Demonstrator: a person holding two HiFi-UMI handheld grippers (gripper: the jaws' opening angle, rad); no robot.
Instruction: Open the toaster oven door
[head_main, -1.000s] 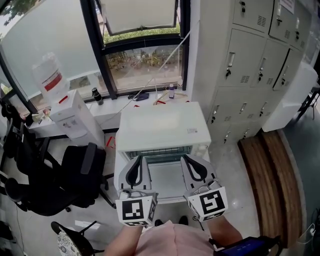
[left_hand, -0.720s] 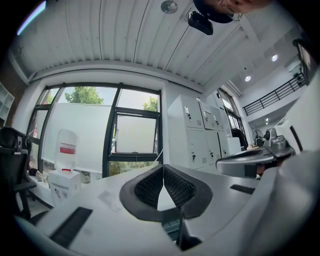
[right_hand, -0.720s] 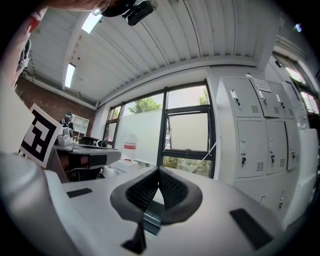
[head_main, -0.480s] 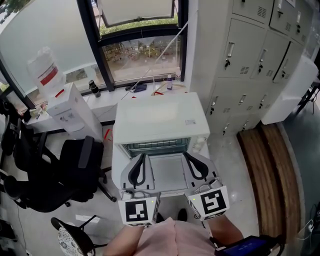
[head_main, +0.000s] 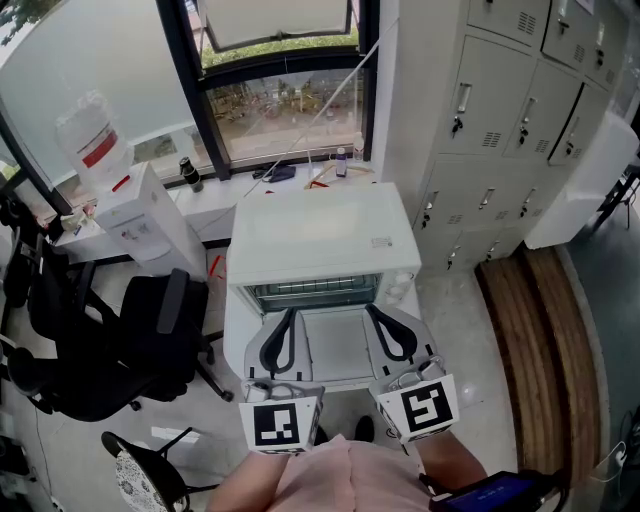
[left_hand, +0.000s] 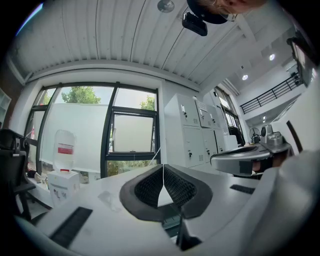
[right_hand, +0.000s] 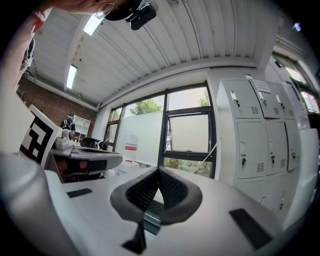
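The white toaster oven (head_main: 320, 235) stands below me in the head view. Its door (head_main: 335, 352) hangs open and lies flat toward me, showing the wire rack (head_main: 315, 292) inside. My left gripper (head_main: 283, 335) hovers over the door's left side and my right gripper (head_main: 385, 330) over its right side. Both are shut, pads meeting at the tips, with nothing between them. The left gripper view shows its black pads (left_hand: 150, 187) pressed together, and the right gripper view shows its own pads (right_hand: 172, 190) likewise. Whether either touches the door is unclear.
A black office chair (head_main: 150, 340) stands close on the left, beside a white water dispenser (head_main: 140, 225) with a bottle on top. Grey lockers (head_main: 500, 130) fill the right. A wooden bench (head_main: 540, 350) runs along the right. Small bottles sit on the window sill (head_main: 300, 175).
The head view has shifted slightly. Both grippers stay shut over the open door, almost unmoved against the oven.
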